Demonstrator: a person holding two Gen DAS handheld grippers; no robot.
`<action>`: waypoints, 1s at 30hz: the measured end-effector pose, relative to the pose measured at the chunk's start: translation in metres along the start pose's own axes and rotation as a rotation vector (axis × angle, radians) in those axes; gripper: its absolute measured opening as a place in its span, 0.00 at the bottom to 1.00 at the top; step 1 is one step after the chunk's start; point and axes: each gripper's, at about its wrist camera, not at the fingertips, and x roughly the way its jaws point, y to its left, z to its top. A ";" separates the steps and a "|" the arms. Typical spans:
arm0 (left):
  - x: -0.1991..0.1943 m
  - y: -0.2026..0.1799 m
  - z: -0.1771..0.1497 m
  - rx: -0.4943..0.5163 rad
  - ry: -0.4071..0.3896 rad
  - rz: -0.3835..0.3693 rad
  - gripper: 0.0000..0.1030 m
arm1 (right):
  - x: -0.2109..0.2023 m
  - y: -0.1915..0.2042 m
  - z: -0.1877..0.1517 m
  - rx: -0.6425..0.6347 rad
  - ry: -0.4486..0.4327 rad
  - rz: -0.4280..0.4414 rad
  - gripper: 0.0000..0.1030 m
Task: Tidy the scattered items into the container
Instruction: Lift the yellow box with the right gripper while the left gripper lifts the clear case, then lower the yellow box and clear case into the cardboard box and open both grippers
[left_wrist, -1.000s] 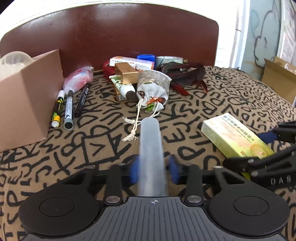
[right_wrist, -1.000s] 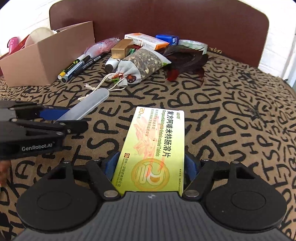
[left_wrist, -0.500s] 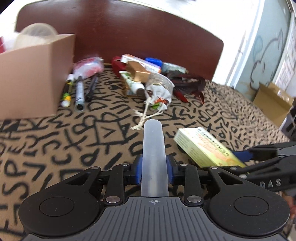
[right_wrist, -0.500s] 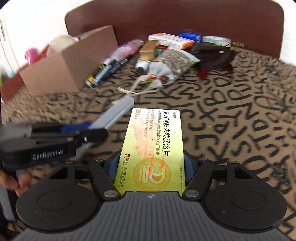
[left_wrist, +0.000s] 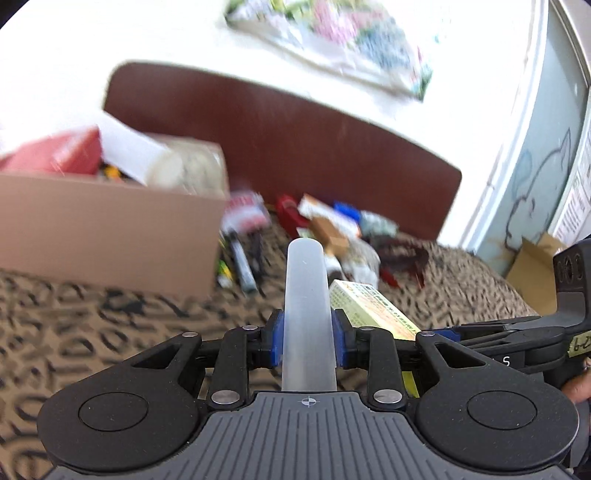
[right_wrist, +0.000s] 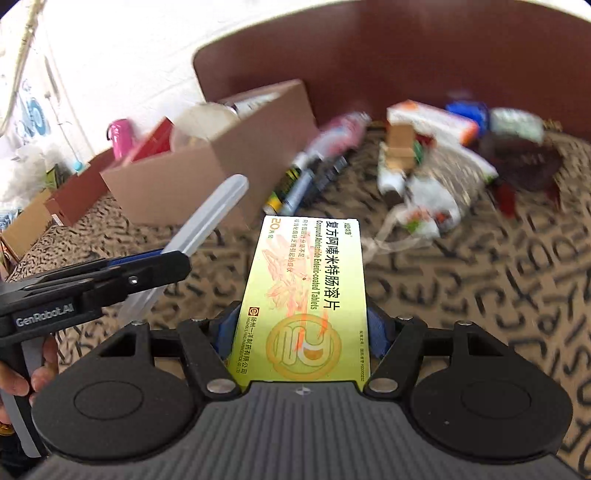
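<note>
My left gripper (left_wrist: 307, 341) is shut on a translucent plastic case (left_wrist: 306, 314), which sticks out forward between the blue pads above the patterned bed. In the right wrist view the same case (right_wrist: 207, 225) points toward the cardboard box (right_wrist: 207, 162). My right gripper (right_wrist: 301, 332) is shut on a yellow-green tablet box (right_wrist: 306, 291), held off the cover. That tablet box (left_wrist: 373, 308) shows just right of the left fingers. The cardboard box (left_wrist: 107, 229) stands ahead to the left and holds a red pack, a white roll and other items.
Markers (right_wrist: 295, 184), a pink pouch (right_wrist: 340, 133), a drawstring bag (right_wrist: 436, 188), small cartons (right_wrist: 428, 118) and a dark red thing (right_wrist: 524, 162) lie by the brown headboard (left_wrist: 295, 147). Another open carton (left_wrist: 532, 266) sits at the far right. A hand (right_wrist: 33, 376) grips the left tool.
Both grippers rose off the cover with the case and the tablet box and swung left toward the cardboard box, whose contents have come into view.
</note>
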 end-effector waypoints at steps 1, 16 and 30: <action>-0.005 0.005 0.007 -0.006 -0.016 0.000 0.25 | 0.000 0.003 0.007 0.001 -0.011 0.019 0.70; -0.011 0.086 0.135 -0.014 -0.133 0.140 0.25 | 0.049 0.076 0.158 -0.052 -0.134 0.118 0.70; 0.072 0.140 0.133 -0.099 -0.014 0.157 0.26 | 0.172 0.070 0.226 0.045 -0.062 0.029 0.70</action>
